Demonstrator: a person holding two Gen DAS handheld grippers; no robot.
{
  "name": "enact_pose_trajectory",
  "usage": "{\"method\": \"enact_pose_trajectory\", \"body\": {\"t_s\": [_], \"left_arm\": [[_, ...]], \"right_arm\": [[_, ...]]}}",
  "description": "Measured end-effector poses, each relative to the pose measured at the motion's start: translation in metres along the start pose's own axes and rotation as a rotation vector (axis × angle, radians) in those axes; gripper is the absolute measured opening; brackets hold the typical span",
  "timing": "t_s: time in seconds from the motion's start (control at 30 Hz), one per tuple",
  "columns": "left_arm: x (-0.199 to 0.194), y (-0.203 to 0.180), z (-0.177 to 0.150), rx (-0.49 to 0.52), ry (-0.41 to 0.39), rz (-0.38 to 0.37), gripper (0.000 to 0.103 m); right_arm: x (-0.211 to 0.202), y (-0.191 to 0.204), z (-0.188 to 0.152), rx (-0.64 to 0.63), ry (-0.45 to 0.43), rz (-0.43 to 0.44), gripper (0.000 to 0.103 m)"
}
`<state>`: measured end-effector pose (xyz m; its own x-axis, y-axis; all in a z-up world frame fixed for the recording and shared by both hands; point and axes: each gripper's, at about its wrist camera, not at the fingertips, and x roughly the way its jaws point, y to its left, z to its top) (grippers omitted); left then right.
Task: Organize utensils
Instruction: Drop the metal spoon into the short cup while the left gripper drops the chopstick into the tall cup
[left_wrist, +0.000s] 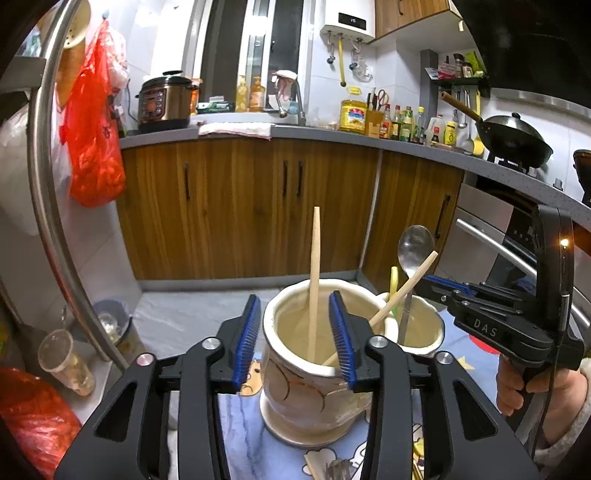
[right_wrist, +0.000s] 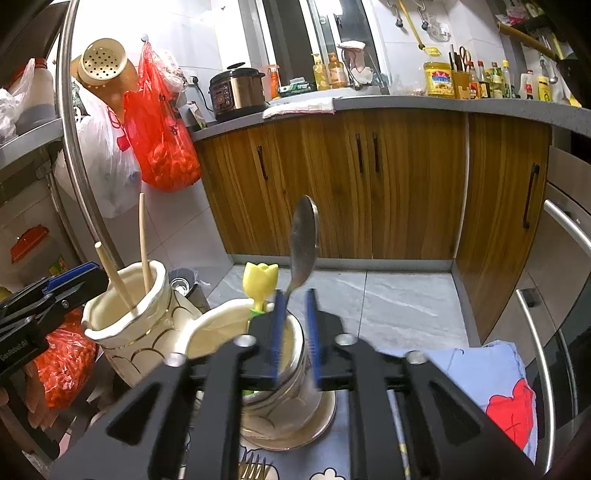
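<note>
Beside the near cream holder (left_wrist: 314, 365) on the desk (left_wrist: 255, 421) stands a second cream holder (left_wrist: 421, 325). We see two wooden chopsticks (left_wrist: 314, 280) leaning in the near holder, and a metal spoon (right_wrist: 303, 243) and a yellow tulip-topped utensil (right_wrist: 259, 282) upright in the second. Our left hand-held gripper (left_wrist: 295, 336) hovers spread wide over the near holder's rim, gripping nothing. Our right hand-held gripper (right_wrist: 294, 332) sits narrowly parted at the second holder, the spoon's handle between its fingers, untouched as far as we can see.

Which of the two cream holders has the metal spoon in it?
The right-hand holder, under the right gripper: it holds the spoon and a yellow tulip-topped utensil. The other holder holds only chopsticks.
</note>
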<state>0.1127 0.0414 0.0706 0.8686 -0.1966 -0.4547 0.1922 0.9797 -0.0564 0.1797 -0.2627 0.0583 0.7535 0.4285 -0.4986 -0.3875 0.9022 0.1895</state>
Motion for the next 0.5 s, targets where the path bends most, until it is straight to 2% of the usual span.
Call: {"method": "enact_pose_trajectory", "body": {"t_s": [0.1,0.17,0.27,0.37,0.43,0.5], "left_arm": [[-0.005,-0.002,0.001,0.006,0.002,0.012,0.045],[-0.011,-0.003,0.001,0.011,0.003,0.028,0.05],[-0.02,-0.004,0.001,0.011,0.016,0.052,0.064],[-0.031,-0.008,0.0,0.019,0.042,0.066,0.069],[-0.037,-0.011,-0.003,0.023,0.076,0.076,0.072],[-0.043,-0.015,-0.007,0.033,0.115,0.079,0.075]], "right_arm": [[-0.004,0.001,0.0,0.001,0.001,-0.001,0.021],[-0.01,0.002,0.001,0.006,0.005,-0.01,0.022],[-0.026,0.003,0.001,0.02,0.012,-0.016,0.044],[-0.044,0.005,-0.001,0.025,0.029,-0.017,0.058],[-0.056,0.006,-0.005,0.034,0.043,-0.02,0.076],[-0.069,0.007,-0.012,0.047,0.055,-0.026,0.085]]}}
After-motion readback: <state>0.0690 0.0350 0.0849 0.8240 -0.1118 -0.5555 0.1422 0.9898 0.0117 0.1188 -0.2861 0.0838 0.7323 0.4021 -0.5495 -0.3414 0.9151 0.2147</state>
